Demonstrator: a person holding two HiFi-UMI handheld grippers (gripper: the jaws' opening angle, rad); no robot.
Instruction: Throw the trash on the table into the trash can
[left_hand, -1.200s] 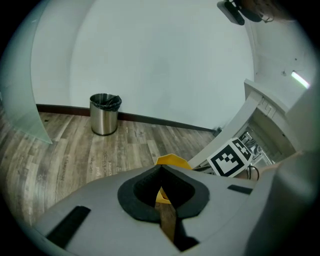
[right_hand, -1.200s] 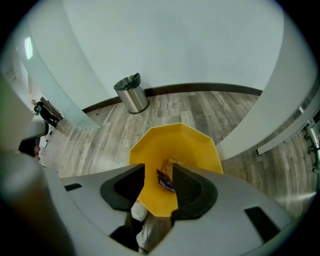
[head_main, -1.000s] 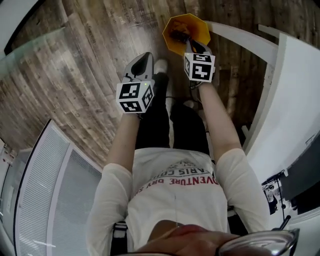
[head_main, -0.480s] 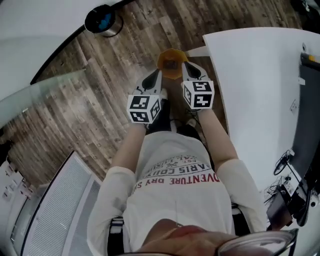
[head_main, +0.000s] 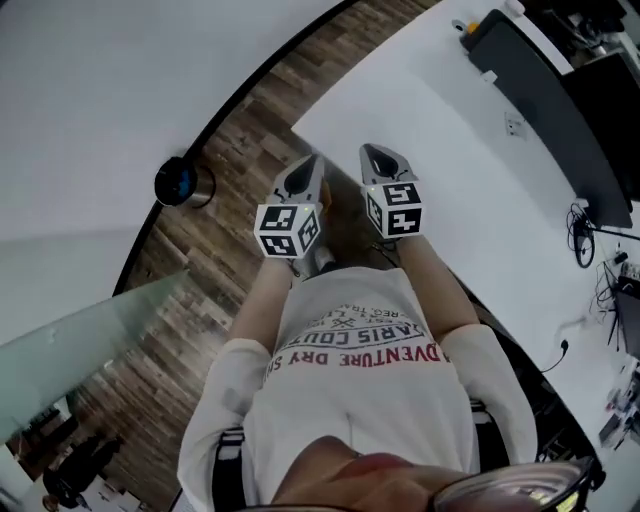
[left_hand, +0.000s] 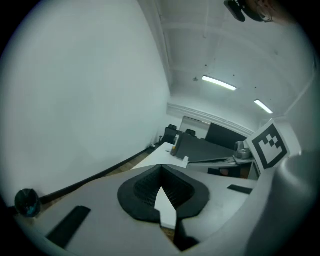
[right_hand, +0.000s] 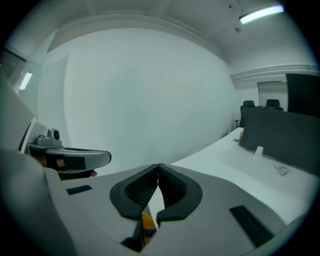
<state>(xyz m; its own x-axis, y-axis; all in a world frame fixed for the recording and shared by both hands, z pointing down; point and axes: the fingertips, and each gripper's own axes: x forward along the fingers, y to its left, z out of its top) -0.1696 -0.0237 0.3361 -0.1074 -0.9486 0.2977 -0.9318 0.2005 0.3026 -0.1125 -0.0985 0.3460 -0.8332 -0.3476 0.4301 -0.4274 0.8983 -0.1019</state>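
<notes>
Both grippers are held side by side in front of the person, level with the near corner of the white table. My left gripper is shut, its dark pads meeting at the tip with nothing between them. My right gripper is shut too and holds nothing. No trash shows on the part of the table in view. An orange sliver shows through the gap below the right jaws; I cannot tell what it is. The orange trash can is not in the head view.
A dark screen panel and cables lie along the table's far side. A small dark round bin stands on the wood floor by the curved white wall. Office chairs stand at the table's far end.
The head view has swung up from the floor and the orange trash can toward the white table. The orange can has left the view. Both grippers have risen together and stay close.
</notes>
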